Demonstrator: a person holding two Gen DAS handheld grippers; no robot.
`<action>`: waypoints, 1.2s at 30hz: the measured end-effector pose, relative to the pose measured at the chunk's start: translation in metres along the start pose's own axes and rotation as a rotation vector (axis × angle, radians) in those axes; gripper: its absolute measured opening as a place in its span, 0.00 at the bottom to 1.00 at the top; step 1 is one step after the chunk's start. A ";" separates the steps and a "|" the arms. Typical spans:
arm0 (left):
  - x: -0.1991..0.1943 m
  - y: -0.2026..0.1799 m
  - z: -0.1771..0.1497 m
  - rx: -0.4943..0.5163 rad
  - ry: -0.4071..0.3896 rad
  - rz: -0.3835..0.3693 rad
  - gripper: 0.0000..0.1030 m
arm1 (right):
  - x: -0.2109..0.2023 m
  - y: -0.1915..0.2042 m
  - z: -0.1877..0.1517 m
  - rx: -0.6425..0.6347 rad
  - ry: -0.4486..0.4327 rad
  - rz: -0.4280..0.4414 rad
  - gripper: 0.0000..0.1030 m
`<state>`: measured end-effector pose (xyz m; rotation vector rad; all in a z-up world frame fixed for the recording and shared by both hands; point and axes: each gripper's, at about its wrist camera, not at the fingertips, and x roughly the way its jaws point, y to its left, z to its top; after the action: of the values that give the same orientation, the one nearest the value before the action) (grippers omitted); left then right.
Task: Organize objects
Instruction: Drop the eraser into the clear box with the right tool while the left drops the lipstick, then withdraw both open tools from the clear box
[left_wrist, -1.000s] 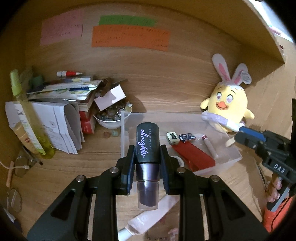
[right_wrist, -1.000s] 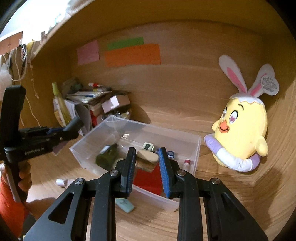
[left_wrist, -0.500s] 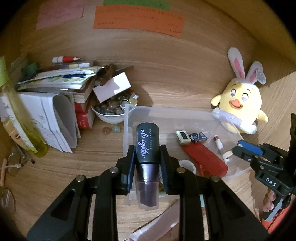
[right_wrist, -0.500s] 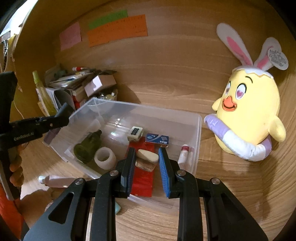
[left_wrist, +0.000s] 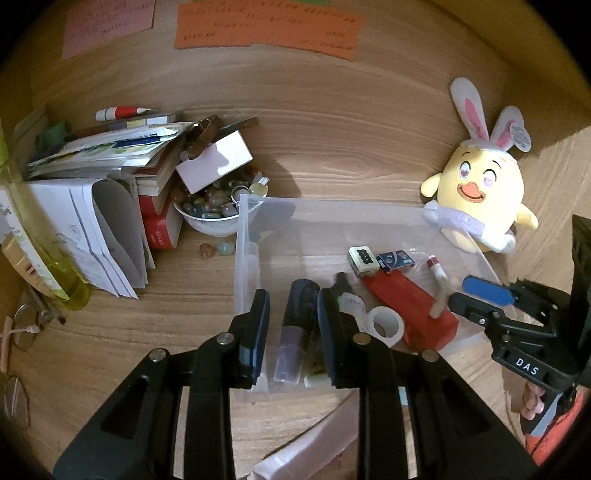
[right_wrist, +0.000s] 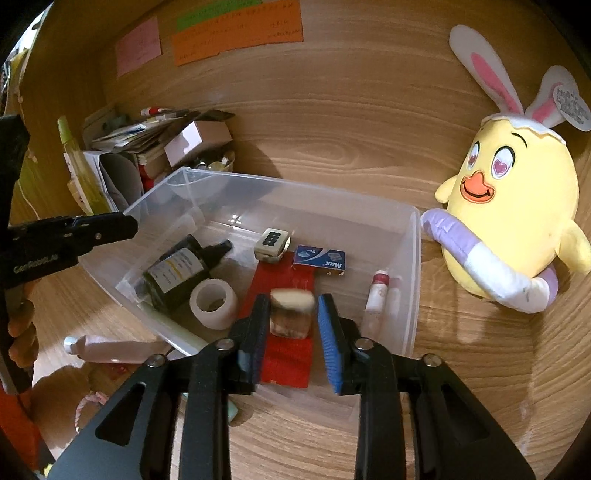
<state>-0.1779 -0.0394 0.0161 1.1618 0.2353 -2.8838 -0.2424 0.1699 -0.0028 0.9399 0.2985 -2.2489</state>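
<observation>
– While the right tongs hang over the clear bin, what is between them?

– It is a little tan block, maybe an eraser. It looks blurry. The jaws have just been opening, so they stand a bit apart. The block is between them, but nothing pinches it. It is over the red packet, by the bin's front edge.

– How will it handle?

– I think it is light and firm, not a thing that breaks. Its flat sides look like the best place to hold it.

– And the left tongs?

– They are spread too. The spray bottle with the dark cap lies below them in the bin's front left corner. The pads do not touch it.

– Is that one tricky?

– Probably. It is round and smooth, so it may slip or roll. I would pinch it across the middle, where the cap meets the purple part.
</observation>
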 end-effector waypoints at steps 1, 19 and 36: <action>-0.002 -0.001 -0.002 0.005 -0.002 0.001 0.27 | -0.001 0.000 0.000 0.003 0.000 -0.003 0.39; -0.056 -0.025 -0.031 0.112 -0.083 0.005 0.59 | -0.050 0.018 -0.008 -0.046 -0.095 0.045 0.49; -0.056 0.006 -0.085 0.110 0.023 0.034 0.64 | -0.042 0.059 -0.047 -0.197 0.003 0.080 0.49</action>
<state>-0.0785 -0.0342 -0.0070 1.2034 0.0566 -2.8884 -0.1561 0.1678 -0.0043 0.8365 0.4658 -2.1017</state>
